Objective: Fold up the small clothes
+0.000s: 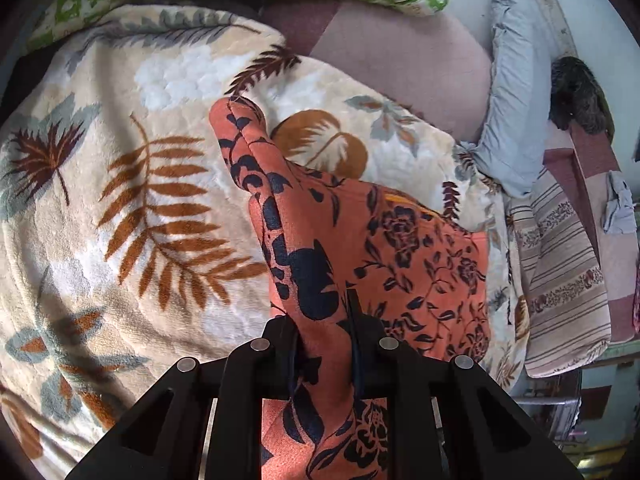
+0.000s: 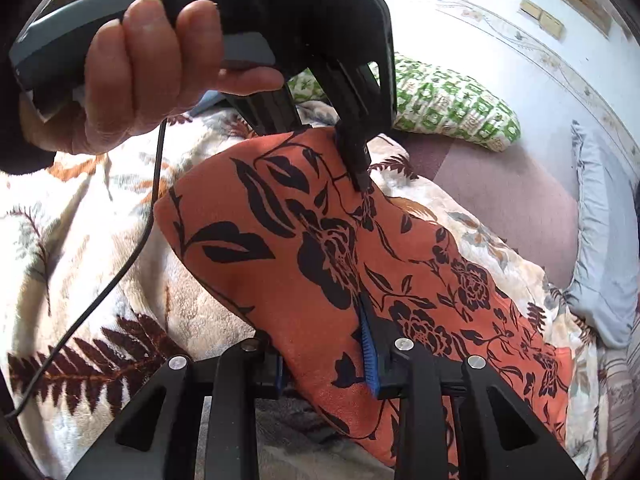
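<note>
pinching one orange floral garment, left gripper and right gripper, two grippers, one leaf-print blanket

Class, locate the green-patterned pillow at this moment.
The green-patterned pillow lies at the far edge of the bed, beyond the leaf-print blanket, upper right in the right wrist view, top in the left.

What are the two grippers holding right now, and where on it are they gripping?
Both hold the orange floral garment. The left gripper pinches its raised far edge; the right gripper pinches the near edge, lifting it off the leaf-print blanket.
</note>
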Tool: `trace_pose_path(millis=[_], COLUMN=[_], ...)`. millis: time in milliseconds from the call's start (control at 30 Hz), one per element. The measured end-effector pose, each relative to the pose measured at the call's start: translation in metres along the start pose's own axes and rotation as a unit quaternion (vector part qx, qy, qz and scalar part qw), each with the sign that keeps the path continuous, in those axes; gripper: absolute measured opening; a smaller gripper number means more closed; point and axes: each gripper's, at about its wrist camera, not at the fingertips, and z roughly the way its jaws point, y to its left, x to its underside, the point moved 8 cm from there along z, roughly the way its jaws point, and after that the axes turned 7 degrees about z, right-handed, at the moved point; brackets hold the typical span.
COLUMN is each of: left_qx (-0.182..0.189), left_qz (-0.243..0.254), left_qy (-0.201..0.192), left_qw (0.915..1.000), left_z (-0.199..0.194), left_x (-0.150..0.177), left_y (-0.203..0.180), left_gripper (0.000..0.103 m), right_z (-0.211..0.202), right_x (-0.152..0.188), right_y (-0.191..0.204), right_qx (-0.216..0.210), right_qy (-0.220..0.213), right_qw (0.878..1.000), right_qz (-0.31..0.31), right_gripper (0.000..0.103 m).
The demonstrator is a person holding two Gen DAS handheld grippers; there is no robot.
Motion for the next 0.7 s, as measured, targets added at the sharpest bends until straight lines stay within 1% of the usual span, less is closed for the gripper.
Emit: trace_pose_path(millis=[100,167,233,333,400,500,600,667,700], left_qx=[-0.002,-0.005,-0.005,-0.008,-0.012,-0.026,-0.051,-0.073,-0.078], left_qz=[0.036,0.062,0.082,0.103,0.116,0.12,0.114,0.116,0.116], left_qy=[-0.008,-0.008,-0.002,0.019,0.039,0.077,0.11,0.123,0.124], left_qw=[0.9993,0.998,0.9966,0.9945,0.9924,0.9894,0.986,0.9829,0.9824], left_z=[-0.014,-0.014,-0.009,0.019,0.047,0.096,0.139,0.156,0.162], left_x=[-0.001,0.002,0.007,0.012,0.018,0.029,0.041,0.046,0.045], left_y=[-0.04,-0.072,-0.102,-0.143,-0.169,-0.195,-0.206,-0.212,-0.214], left_gripper=[0.018,0.019,0.019,0.02,0.022,0.026,0.028,0.029,0.03], right_z=[-0.02,-0.033,-0.043,-0.054,-0.058,-0.058,-0.054,-0.056,-0.057], right_x=[-0.004,-0.003,0.005,0.027,0.048,0.084,0.118,0.134,0.139], right_y=[-0.025,-0.048,-0.072,-0.105,-0.125,-0.147,-0.163,-0.172,-0.175], right_qx=[-0.018,-0.03,-0.043,-0.054,-0.063,-0.087,-0.114,-0.128,-0.135], right_qy=[-0.007,-0.009,-0.007,0.007,0.019,0.044,0.068,0.073,0.074], right_qw=[0.998,0.993,0.985,0.969,0.955,0.929,0.899,0.886,0.881], right_qz=[0.064,0.115,0.168,0.241,0.288,0.358,0.417,0.441,0.448], right_gripper=[0.028,0.028,0.028,0.028,0.028,0.03,0.037,0.041,0.044])
